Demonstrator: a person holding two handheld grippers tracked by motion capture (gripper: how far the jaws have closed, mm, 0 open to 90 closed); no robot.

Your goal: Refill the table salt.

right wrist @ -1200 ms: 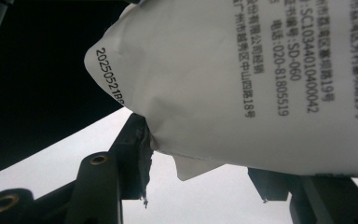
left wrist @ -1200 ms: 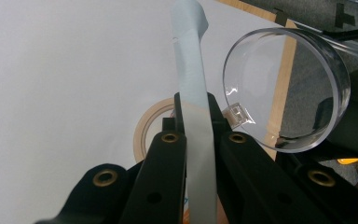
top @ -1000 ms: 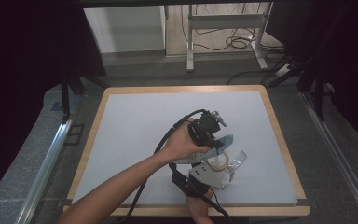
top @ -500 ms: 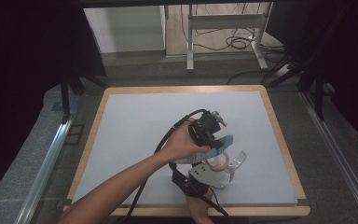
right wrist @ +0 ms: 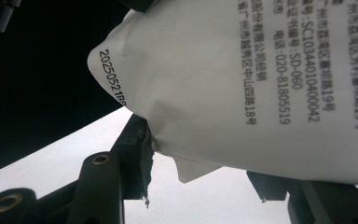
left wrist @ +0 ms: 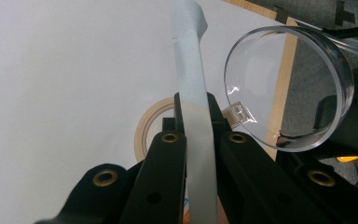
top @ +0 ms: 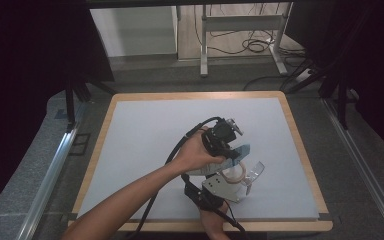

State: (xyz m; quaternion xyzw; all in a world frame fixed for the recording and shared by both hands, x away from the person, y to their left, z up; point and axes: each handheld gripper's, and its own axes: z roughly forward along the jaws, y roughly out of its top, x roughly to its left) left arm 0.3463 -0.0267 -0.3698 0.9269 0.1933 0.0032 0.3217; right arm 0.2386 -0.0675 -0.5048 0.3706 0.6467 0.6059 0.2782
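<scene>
While left tool [left wrist: 196, 140] pinches blue strip [left wrist: 191, 88], right tool [right wrist: 200, 182] grips white packet [right wrist: 261, 84].

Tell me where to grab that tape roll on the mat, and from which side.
Grip the tape roll by its wall, one claw jaw in the hole and one outside, from straight above. It seems to lie flat on the mat, hole upward, so the ring wall is the narrow part to pinch. Pick the arc away from the clear cup beside it.
</scene>
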